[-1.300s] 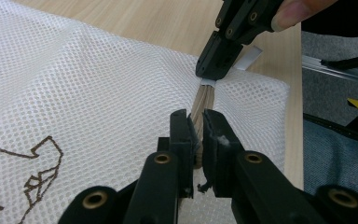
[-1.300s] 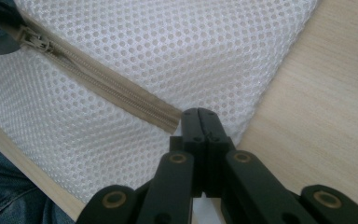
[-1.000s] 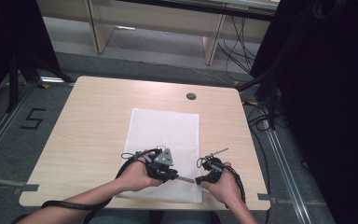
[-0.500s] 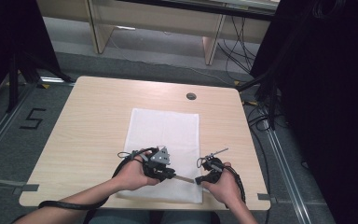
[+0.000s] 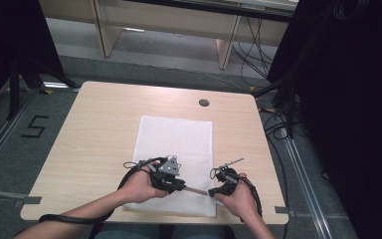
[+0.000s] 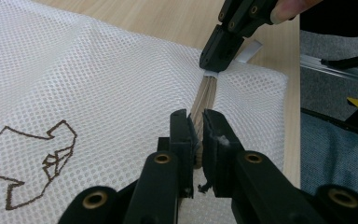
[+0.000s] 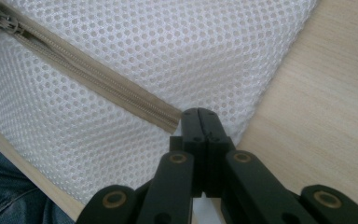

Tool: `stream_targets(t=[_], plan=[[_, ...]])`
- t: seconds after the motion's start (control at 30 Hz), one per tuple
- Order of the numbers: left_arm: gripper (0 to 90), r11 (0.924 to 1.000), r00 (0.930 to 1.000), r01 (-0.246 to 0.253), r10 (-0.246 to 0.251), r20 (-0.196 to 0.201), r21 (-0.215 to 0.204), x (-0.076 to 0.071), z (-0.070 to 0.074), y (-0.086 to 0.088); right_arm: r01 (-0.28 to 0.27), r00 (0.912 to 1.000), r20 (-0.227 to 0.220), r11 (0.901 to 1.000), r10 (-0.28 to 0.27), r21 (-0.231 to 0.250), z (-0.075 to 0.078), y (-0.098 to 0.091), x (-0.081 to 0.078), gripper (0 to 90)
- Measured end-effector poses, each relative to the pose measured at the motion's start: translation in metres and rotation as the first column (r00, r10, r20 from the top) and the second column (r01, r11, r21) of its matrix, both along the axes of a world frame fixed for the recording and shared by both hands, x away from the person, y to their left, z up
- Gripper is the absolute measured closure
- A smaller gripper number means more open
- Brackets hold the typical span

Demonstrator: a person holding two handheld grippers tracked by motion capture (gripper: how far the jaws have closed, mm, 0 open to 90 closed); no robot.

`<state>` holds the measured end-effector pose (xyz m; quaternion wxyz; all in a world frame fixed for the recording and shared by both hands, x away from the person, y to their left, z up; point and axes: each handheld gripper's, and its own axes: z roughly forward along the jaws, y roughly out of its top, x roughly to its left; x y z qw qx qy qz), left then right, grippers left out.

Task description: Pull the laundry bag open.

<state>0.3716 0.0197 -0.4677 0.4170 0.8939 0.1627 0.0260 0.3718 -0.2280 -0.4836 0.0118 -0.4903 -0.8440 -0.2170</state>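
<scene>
I hold a white mesh bag point(image 5: 176, 159) flat on the pale wooden surface point(image 5: 94, 129), its near edge close to my side. Along that near edge runs a tan zipper point(image 7: 98, 84), stretched between my two hands.

My left tongs point(image 6: 196, 122) are clamped on the zipper: in the left gripper view the tan strip passes straight between the two black jaws, which pinch it with only its thickness between them. In the high view those tongs point(image 5: 181, 185) sit over the near middle of the bag.

My right tongs point(image 7: 199, 114) are pressed fully together at the right end of the zipper, at the bag's near right corner; the tape ends right at their tips, and I cannot tell how much cloth is caught there. From the left gripper view they point(image 6: 214, 63) come down onto the far end of the strip.

A brown line drawing point(image 6: 32, 158) is printed on the mesh to the left of the zipper.
</scene>
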Motion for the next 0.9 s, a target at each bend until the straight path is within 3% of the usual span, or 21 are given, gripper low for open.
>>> stream_targets(t=[0.9], plan=[[82.5, 1.0000, 0.9999, -0.008, 0.008, -0.010, -0.003, 0.002, 0.003, 0.011, 0.004, 1.0000, 0.003, 1.0000, -0.004, 0.006, 0.000, 0.000, 0.000, 90.0]])
